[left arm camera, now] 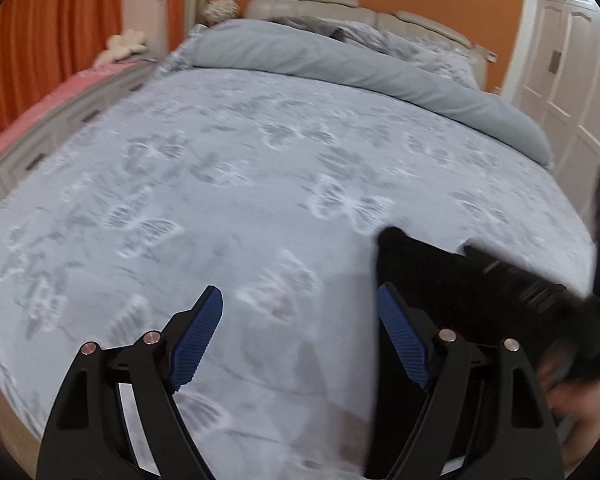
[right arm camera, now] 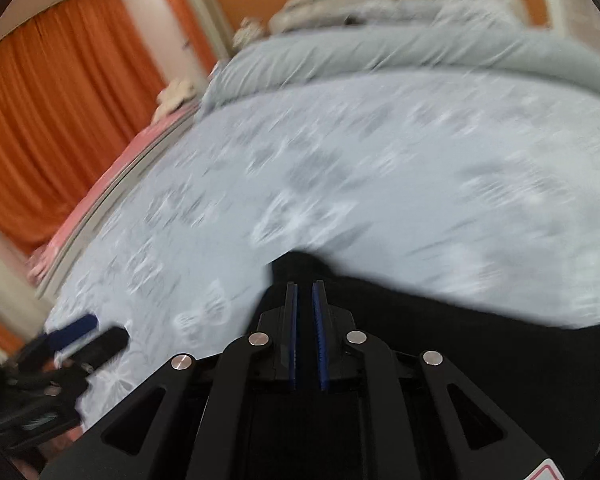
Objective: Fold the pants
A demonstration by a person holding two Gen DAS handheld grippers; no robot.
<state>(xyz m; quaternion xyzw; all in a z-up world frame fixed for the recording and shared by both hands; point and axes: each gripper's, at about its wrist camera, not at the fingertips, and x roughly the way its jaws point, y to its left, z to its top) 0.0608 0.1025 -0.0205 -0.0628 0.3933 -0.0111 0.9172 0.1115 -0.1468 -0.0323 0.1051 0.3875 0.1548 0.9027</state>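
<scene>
I hold 2 grippers over 1 bed (left arm camera: 204, 208) with a butterfly-print cover: my left gripper (left arm camera: 300, 332) has its 2 blue pads spread wide with only the cover between them. My right gripper (right arm camera: 305, 316) has its 2 pads drawn narrow, and whether they pinch the cloth I cannot tell. The 1 pair of black pants (right arm camera: 440, 344) lies at the bed's near edge, under my right gripper.

Bed (left arm camera: 220, 208) with pale blue butterfly-print cover, folded grey-blue duvet (left arm camera: 340, 60) at headboard end, black pants (right arm camera: 440, 328) at near edge
</scene>
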